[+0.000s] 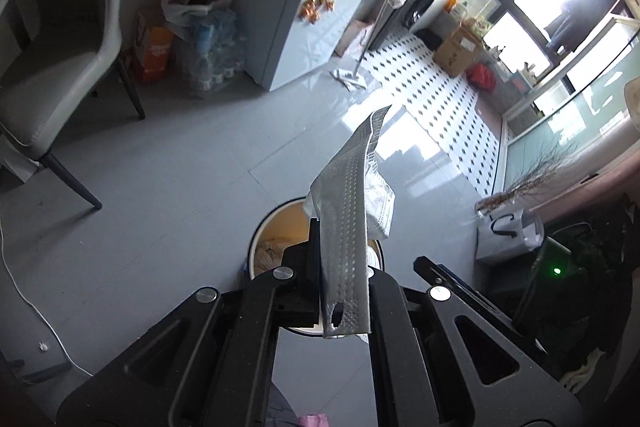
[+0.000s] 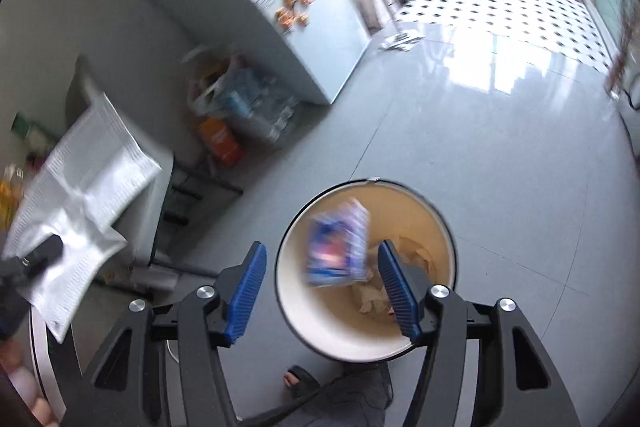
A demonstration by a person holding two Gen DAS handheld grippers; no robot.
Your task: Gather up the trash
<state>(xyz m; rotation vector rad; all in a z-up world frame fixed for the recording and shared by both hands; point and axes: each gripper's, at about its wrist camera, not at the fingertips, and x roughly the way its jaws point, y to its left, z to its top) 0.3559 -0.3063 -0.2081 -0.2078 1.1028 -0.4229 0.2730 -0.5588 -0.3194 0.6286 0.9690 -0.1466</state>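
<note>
Our right gripper (image 2: 322, 293) hangs open above the bin (image 2: 440, 223); a blurred blue packet (image 2: 338, 243) seems to be dropping in. Our left gripper (image 1: 344, 301) clamps a white wrapper (image 1: 348, 211), due over the bin next.

The left gripper (image 1: 344, 283) is matte black plastic: two broad, flat linkage arms with triangular cut-outs, joined by round silver screws (image 1: 207, 295) at the pivots. Its fingers look black as well, though the pads are mostly covered.

The right gripper (image 2: 322, 291) has the same black frame, cut-outs and silver pivot screws (image 2: 439, 291), but its fingers carry bright blue ribbed pads (image 2: 248, 293). Below it shows a bare-toed foot in a dark sandal (image 2: 300, 381) and what may be grey trouser cloth (image 2: 352, 403).
</note>
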